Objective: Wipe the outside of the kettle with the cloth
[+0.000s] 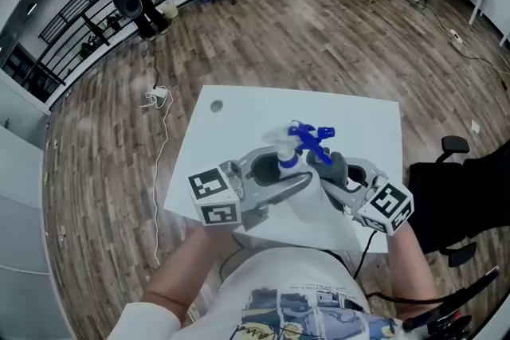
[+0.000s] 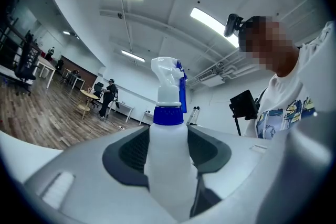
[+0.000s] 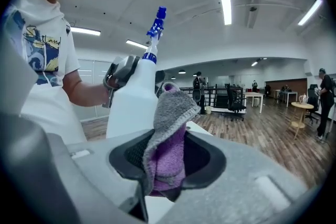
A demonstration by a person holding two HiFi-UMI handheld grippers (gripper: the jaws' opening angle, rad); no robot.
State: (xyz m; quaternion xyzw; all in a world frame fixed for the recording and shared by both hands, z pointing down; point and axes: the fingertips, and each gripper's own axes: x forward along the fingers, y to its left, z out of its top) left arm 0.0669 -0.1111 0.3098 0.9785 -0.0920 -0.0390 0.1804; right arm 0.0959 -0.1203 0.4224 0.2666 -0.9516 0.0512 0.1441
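The left gripper [image 2: 168,156] points level with its fingers [image 2: 129,150] clenched on the body of a white translucent plastic spray bottle with a blue collar and blue trigger head [image 2: 167,131]. The bottle stands upright between them, its neck and sprayer rising above the finger pads. The right gripper [image 3: 169,159] tilts slightly downward, and its fingers [image 3: 209,157] grasp a folded grey and purple terry cloth [image 3: 170,128]. The bunched top of the cloth sticks up past the fingertips, grey outside and purple within. In the right gripper view the bottle is just beyond these fingers and to their left, its white side right behind the cloth's upper edge. Whether cloth and bottle touch cannot be told. In the head view the two grippers meet tip to tip above the near part of a white rectangular worktop [image 1: 239,119]. The bottle's blue head sits between the two sets of fingers and the cloth is just to its right. A small round grey spot [image 1: 216,105] lies on the worktop well beyond the left fingers.
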